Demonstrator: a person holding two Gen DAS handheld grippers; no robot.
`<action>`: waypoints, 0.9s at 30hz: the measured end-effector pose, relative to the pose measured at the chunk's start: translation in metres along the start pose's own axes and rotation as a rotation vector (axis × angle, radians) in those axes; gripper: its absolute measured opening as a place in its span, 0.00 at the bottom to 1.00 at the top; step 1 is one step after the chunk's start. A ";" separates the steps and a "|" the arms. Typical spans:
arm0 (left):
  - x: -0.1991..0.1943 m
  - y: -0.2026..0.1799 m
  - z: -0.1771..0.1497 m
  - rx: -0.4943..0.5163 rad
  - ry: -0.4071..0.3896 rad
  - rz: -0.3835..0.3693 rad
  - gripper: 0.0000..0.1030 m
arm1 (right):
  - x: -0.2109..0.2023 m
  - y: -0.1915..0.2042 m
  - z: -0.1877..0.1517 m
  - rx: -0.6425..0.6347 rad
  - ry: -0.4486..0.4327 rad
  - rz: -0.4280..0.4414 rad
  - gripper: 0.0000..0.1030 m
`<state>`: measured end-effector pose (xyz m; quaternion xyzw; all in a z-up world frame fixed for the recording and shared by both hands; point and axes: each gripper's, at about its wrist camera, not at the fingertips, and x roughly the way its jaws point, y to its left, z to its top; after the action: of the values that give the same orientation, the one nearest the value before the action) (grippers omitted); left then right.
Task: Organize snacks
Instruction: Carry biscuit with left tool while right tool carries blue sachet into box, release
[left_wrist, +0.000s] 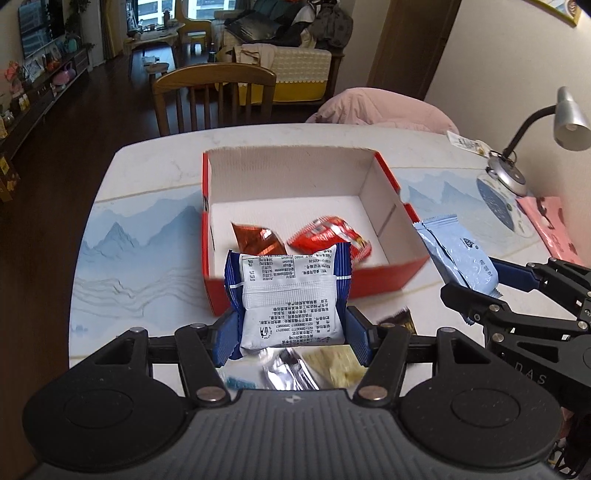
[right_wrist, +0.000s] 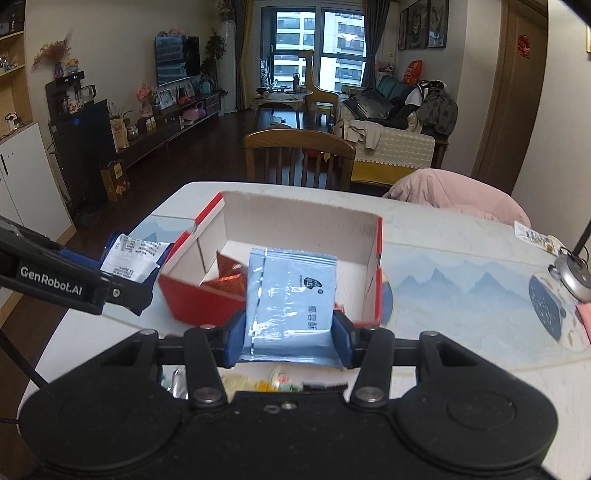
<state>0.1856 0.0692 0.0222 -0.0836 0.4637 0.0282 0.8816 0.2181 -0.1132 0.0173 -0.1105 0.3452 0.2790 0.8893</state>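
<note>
You're in a lived-in home, open dining/living room. Evidence: marble-look dining table (right_wrist: 461, 236) with wooden chair (right_wrist: 299, 155) pushed in, pink jacket (right_wrist: 458, 192) draped over the next seat. Past that, dark wood floor, TV (right_wrist: 177, 59) on a low media console (right_wrist: 173, 118) cluttered with toys and photos, sofa (right_wrist: 391, 122) piled with clothes, coffee table (right_wrist: 280, 99), balcony windows (right_wrist: 321, 44) facing apartment blocks. Framed pictures (right_wrist: 424, 22) on the wall, desk lamp (left_wrist: 546, 125) at your table's edge. Domestic clutter throughout.
</note>
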 end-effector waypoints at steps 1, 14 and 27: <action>0.004 -0.001 0.006 0.000 0.001 0.006 0.59 | 0.005 -0.002 0.004 -0.004 0.002 0.003 0.47; 0.065 0.002 0.080 -0.009 0.051 0.102 0.59 | 0.087 -0.025 0.037 -0.032 0.118 0.057 0.47; 0.152 0.008 0.118 0.006 0.213 0.130 0.59 | 0.167 -0.033 0.044 -0.065 0.296 0.076 0.47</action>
<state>0.3668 0.0937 -0.0380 -0.0534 0.5594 0.0748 0.8238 0.3627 -0.0523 -0.0629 -0.1658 0.4673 0.3043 0.8134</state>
